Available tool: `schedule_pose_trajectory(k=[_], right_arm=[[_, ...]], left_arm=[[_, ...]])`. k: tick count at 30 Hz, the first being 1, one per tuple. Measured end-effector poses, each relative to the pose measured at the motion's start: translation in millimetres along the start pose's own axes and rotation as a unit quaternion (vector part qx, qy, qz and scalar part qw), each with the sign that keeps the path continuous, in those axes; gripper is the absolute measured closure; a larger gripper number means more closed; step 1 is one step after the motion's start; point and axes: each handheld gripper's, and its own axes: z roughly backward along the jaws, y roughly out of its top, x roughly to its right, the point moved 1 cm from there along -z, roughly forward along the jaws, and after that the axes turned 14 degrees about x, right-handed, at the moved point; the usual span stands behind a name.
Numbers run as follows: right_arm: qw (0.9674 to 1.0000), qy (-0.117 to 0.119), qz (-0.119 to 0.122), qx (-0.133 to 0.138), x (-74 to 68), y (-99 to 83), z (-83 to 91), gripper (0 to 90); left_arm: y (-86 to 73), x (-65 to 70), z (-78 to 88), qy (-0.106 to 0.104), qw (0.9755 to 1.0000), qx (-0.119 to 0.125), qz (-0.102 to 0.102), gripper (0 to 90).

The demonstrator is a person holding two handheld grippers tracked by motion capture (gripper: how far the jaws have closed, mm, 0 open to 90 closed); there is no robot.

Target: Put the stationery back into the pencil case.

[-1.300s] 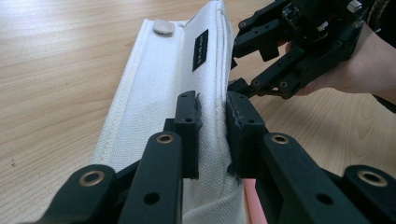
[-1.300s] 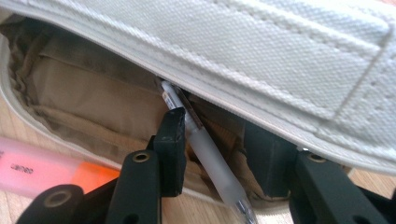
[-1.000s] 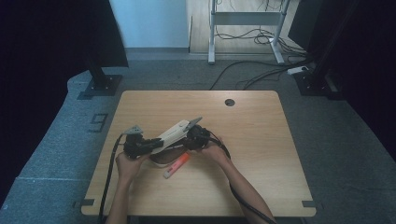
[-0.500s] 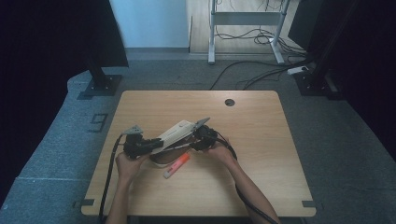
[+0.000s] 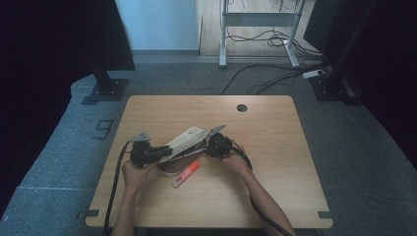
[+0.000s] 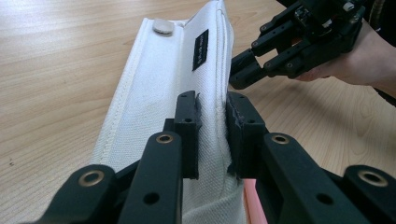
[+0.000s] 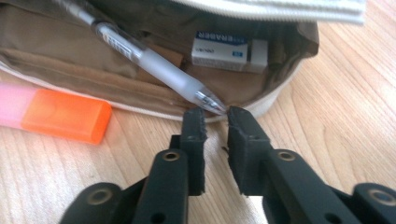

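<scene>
The left tool [image 6: 212, 135] is clamping the white pencil case [image 6: 173, 88] flap, holding it open on the worktop [image 5: 275, 147]. The right tool [image 7: 217, 122], jaws narrowly apart, is nosing at the pen [image 7: 154, 65] tip just ahead, the orange highlighter [image 7: 56, 114] lying off to its left. Best to close squarely on the barrel. Since half a second ago, the right tool is creeping nearer the opening.

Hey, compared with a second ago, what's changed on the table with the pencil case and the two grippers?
Little: the right gripper has edged slightly along the pencil case's open side, its jaws nearly closed by the pen tip. The left gripper stays clamped on the flap, holding it up; the highlighter lies where it was.
</scene>
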Motion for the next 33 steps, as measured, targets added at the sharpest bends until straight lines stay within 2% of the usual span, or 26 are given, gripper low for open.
schedule_pose_trajectory(k=[5,11,18,25,33], right_arm=[[1.0,-0.002,0.005,0.006,-2.2,4.8,-1.5,77.5],[0.9998,-0.008,-0.004,0.018,-1.2,15.3,-6.4,77.3],[0.9998,-0.013,-0.01,0.011,-1.3,20.5,-16.2,75.8],[0.9998,-0.014,-0.008,0.014,-1.3,18.1,-13.5,70.1],[0.9996,-0.012,-0.007,0.024,-3.1,18.9,0.1,57.3]], left_arm=[[-0.2,-0.2,-0.3,-0.001,1.0,-0.001,0.0,75.8],[-0.5,-0.1,-0.9,-0.001,1.0,-0.001,-0.001,75.7],[-0.5,-0.1,-0.8,-0.002,1.0,-0.001,-0.001,75.6],[-0.4,-0.1,-0.4,-0.003,1.0,-0.001,0.0,75.6],[-0.5,-0.2,-0.6,-0.003,1.0,-0.001,-0.001,75.5]])
